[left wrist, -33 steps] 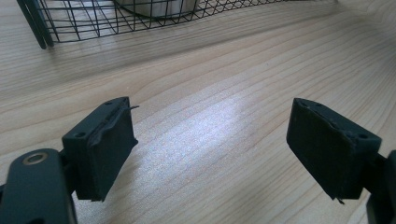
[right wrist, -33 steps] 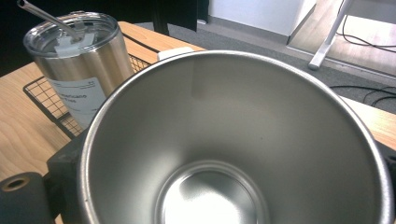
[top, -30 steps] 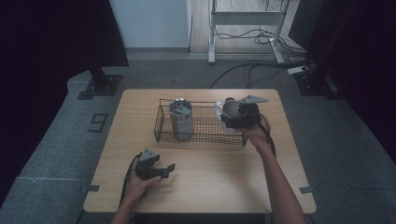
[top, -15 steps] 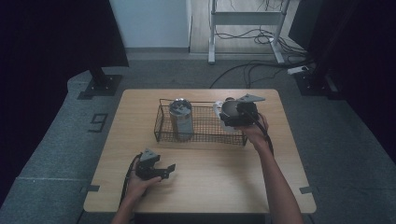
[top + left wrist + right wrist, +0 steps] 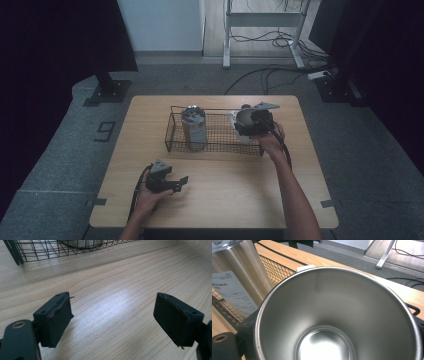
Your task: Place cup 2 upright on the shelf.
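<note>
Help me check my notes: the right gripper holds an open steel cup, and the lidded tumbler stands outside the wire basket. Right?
No: the lidded tumbler stands inside the wire basket, as the high view shows. The right gripper does hold the open steel cup.

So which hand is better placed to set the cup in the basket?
Right. The right gripper holds the cup at the basket's right end; the left gripper rests open on the table, apart from the basket.

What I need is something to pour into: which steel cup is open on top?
The cup in the right gripper: bare mouth, empty inside. The labelled cup standing in the basket has a lid.
</note>
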Motion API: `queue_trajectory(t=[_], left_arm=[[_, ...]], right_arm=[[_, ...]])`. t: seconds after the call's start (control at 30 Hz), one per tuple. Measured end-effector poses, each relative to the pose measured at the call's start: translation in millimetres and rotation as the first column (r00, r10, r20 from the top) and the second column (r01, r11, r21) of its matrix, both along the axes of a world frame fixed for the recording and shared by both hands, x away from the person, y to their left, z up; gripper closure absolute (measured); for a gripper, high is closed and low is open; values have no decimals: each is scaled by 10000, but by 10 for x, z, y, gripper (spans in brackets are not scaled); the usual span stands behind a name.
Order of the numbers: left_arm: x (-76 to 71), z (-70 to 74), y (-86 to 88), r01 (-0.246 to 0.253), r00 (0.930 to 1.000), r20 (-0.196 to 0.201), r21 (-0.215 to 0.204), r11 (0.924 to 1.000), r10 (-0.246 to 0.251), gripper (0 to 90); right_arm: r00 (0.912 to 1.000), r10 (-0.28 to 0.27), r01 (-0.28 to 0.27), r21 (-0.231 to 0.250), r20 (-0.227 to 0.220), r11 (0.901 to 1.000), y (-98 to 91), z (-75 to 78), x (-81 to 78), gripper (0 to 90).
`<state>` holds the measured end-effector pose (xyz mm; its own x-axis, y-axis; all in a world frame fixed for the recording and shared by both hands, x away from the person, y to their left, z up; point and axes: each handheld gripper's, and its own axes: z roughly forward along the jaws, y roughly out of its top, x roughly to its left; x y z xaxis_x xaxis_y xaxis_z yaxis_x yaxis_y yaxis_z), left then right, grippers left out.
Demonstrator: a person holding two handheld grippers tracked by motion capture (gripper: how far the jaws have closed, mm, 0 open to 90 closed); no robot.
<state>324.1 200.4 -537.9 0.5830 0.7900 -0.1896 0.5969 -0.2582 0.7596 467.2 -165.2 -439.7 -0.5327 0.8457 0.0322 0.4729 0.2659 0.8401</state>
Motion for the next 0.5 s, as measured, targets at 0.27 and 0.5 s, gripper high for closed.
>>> queue_trajectory(t=[0.27, 0.5], left_arm=[[-6, 2, -6, 59, 10000, -3, -47, 10000, -59, 153], [-9, 8, -4, 52, 10000, -37, -87, 9999, -53, 153]], right_arm=[[9998, -63, 62, -35, -181, 10000, 8, -69, 27, 63], [9993, -112, 108, -125, -345, 9999, 19, -144, 46, 63]])
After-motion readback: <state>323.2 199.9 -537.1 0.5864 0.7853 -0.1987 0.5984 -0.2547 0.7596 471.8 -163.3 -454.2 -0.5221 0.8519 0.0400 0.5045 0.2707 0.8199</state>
